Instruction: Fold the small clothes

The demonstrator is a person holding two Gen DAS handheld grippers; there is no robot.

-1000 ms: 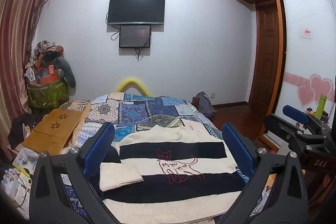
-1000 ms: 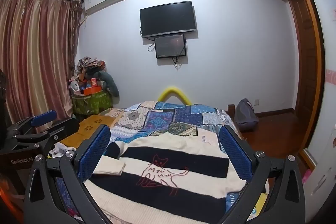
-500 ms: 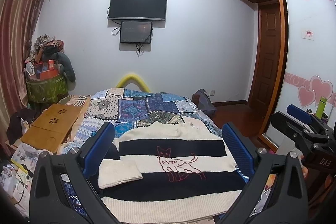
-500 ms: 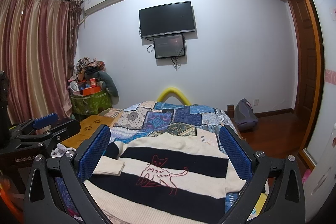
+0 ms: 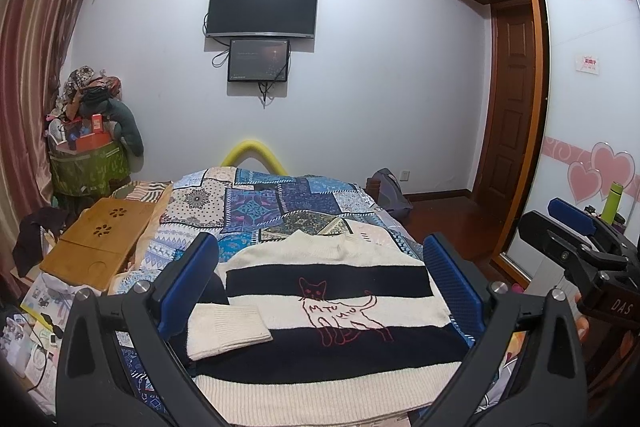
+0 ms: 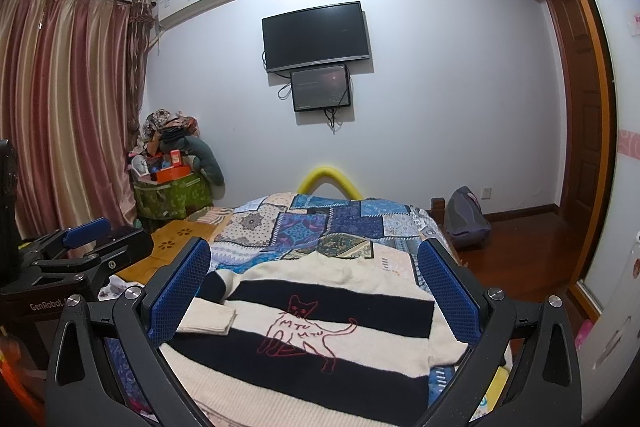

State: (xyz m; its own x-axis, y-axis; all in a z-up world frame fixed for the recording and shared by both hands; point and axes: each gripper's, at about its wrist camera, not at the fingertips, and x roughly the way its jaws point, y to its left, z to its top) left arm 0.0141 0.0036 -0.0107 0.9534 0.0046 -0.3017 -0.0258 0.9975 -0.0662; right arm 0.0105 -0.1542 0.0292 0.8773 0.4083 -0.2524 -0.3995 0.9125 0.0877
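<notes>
Left wrist view: the striped sweater (image 5: 328, 311) lies face up on the bed (image 5: 260, 203), its red cat outline (image 5: 340, 307) showing, collar toward the far wall and hem toward the camera
Right wrist view: the same sweater (image 6: 320, 331) spreads over the near end of the patchwork quilt (image 6: 320, 223), body flat and at full width
Left sleeve: already turned in, its cream cuff (image 5: 226, 329) resting on the dark band of the chest
Right sleeve: hard to read; from the right wrist view a cream bulge sits at the sweater's right edge, and I cannot tell if it is folded
Left claw (image 5: 320, 287): fingers spread wide, nothing between them, held above the sweater
Right claw (image 6: 314, 293): likewise spread and empty, above the garment and not touching it
Done so far: by my reading, the sweater is laid out smooth and one sleeve is brought across
Left to do: probably the other sleeve, then the sides or the hem-to-collar fold, since the body is unfolded at full length
Progress: early, roughly the first fold of several
Beside the bed: a wooden lap desk (image 5: 100, 243) lies on the left, well apart from the sweater
</notes>
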